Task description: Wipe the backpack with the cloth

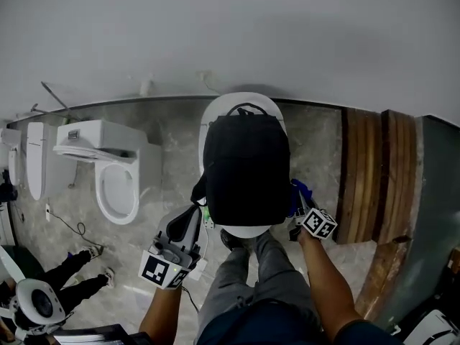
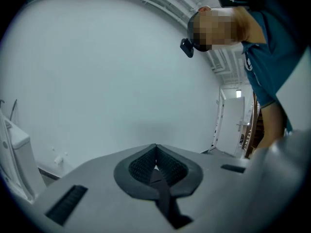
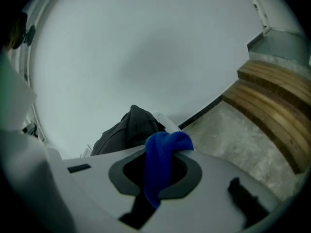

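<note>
A black backpack (image 1: 246, 167) lies on a white round stand (image 1: 244, 101) in the middle of the head view. My right gripper (image 1: 297, 205) is at the backpack's lower right edge, shut on a blue cloth (image 1: 302, 191). In the right gripper view the cloth (image 3: 163, 161) hangs folded between the jaws, with the backpack (image 3: 129, 130) just beyond it. My left gripper (image 1: 192, 215) is at the backpack's lower left corner. In the left gripper view its pads (image 2: 146, 165) are pressed together with nothing between them, pointing at a bare white wall.
A white toilet (image 1: 115, 171) stands left of the stand. Wooden steps (image 1: 377, 171) rise on the right. Another person's legs (image 1: 79, 272) show at the lower left, near a cable on the stone floor. A white wall runs behind everything.
</note>
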A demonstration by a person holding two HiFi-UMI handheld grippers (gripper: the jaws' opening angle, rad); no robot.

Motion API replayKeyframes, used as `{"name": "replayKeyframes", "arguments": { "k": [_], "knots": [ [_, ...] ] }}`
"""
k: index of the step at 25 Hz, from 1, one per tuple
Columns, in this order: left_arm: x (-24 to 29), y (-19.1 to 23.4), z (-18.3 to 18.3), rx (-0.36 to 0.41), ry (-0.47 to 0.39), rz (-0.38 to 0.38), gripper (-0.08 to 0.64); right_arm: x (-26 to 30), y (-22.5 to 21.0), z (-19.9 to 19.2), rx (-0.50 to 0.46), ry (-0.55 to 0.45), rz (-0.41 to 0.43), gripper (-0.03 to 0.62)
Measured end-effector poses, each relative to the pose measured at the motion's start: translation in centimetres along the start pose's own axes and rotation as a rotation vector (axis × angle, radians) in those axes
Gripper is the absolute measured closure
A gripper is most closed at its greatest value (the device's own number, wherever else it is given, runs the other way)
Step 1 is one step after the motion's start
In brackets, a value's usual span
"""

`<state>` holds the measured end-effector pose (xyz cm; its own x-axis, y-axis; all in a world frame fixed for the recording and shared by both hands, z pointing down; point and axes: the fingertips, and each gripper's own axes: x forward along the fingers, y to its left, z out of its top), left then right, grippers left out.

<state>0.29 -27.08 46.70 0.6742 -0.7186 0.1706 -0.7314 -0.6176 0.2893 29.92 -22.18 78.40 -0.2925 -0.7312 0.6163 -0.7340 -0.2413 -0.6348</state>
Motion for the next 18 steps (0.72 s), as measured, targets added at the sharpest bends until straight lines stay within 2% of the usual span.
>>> {"name": "replayKeyframes", "arguments": {
  "k": [4,11,14,18],
  "knots": [
    [0.6,2.0,-2.9,-0.013,0.048,0.022,0.557,3.8,0.3,0.0,0.054,0.007,0.066,0.563],
    [0.7,3.1,-3.9,-0.055,0.035,0.032,0.558,8.7,4.1,8.2,0.062,-0.09,0.154,0.564],
    [0.5,3.9,-3.8,-0.072,0.022,0.048,0.557,11.3,6.0,11.3,0.014,-0.071,0.199,0.564],
    [-0.1,4.9,-4.0,-0.093,0.013,0.078,0.558,14.7,8.8,14.8,-0.122,-0.037,0.206,0.564]
  ]
}}
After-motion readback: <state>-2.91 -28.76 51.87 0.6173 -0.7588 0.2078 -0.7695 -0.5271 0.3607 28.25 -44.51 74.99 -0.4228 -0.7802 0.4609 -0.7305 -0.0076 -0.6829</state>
